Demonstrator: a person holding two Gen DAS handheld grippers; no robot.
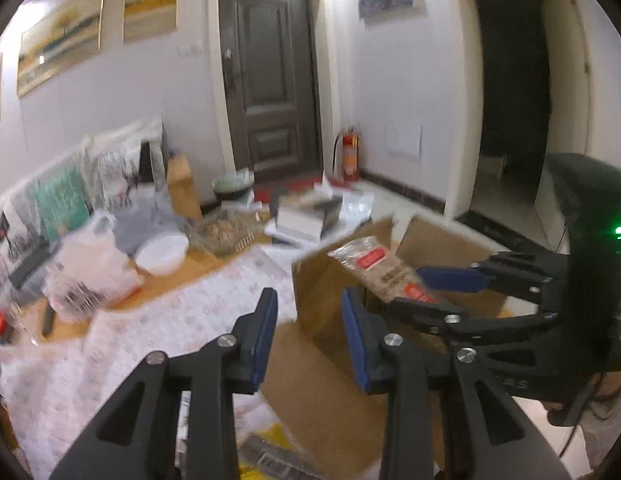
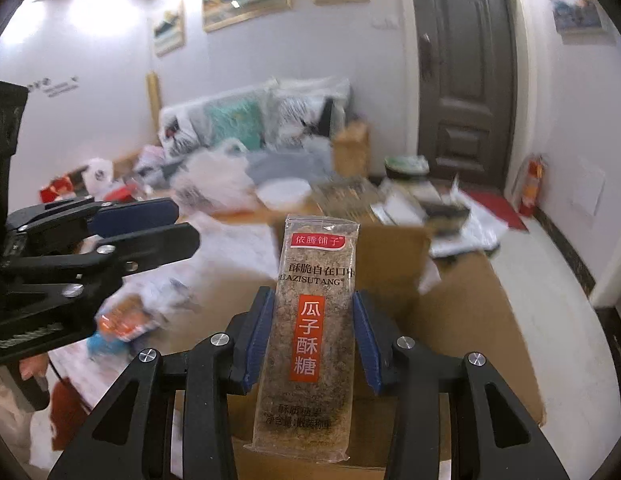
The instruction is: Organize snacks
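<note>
My right gripper (image 2: 313,300) is shut on a long clear packet of brown seed brittle with red labels (image 2: 314,320), held upright above an open cardboard box (image 2: 450,300). In the left wrist view the same packet (image 1: 374,268) sticks out of the right gripper (image 1: 410,290) over the box (image 1: 326,300). My left gripper (image 1: 309,296) is open with nothing between its blue pads (image 1: 266,336), just left of the box. From the right wrist view the left gripper (image 2: 186,226) hangs empty at the left, over the table.
A floral cloth (image 1: 170,320) covers the table, with a white bowl (image 1: 162,252), a wire basket (image 1: 222,232) and plastic bags behind. Loose snack packets (image 2: 122,324) lie on the cloth. Cushions line the left wall; a door (image 1: 270,80) and a fire extinguisher (image 1: 350,156) stand beyond.
</note>
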